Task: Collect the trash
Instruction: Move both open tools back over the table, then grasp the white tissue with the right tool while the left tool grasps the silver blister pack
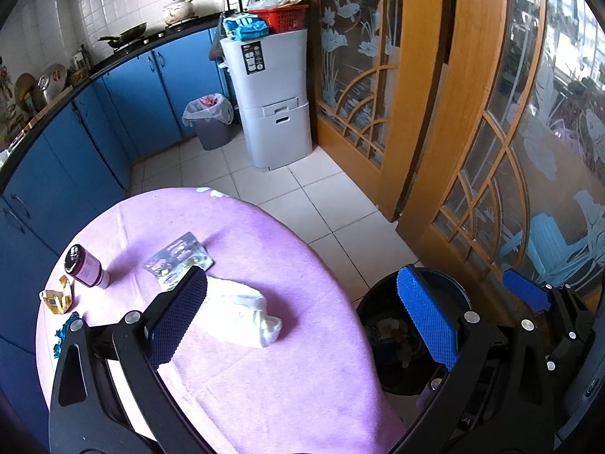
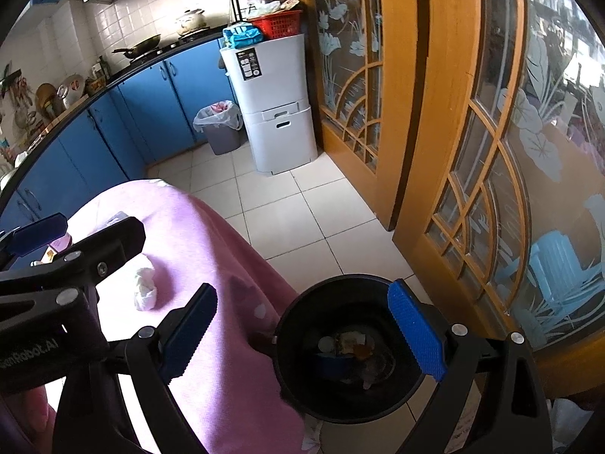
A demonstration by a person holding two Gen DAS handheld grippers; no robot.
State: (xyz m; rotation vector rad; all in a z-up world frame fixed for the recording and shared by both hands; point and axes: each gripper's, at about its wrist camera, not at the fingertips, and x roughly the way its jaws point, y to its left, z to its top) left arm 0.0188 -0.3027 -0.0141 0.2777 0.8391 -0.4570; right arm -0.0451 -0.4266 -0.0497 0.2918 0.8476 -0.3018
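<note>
In the left wrist view, the left claw (image 1: 302,310) hung spread wide and empty above the counter (image 1: 264,378), which was draped in a pink cloth. A crumpled white tissue (image 1: 242,314) lay on the cloth just beside the claw's left finger. Just beyond the tissue lay a silver blister pack (image 1: 177,259); farther from it, toward the counter's left edge, stood a dark-capped bottle (image 1: 85,266), with a small yellow wrapper (image 1: 56,297) and a blue foil wrapper (image 1: 64,331) near it. Off the counter's right edge, on the tiled floor, stood a black trash bin (image 1: 378,310) with scraps inside; the right claw's blue pad (image 1: 525,289) showed past the bin. In the right wrist view, the right claw (image 2: 302,333) was also wide open and held nothing, its right finger over the black trash bin (image 2: 302,389), which sat close against the counter (image 2: 211,249) and held litter at the bottom. The white tissue (image 2: 145,283) lay on the cloth to the left of the bin, and the left claw (image 2: 75,242) reached over the counter beside the tissue.
</note>
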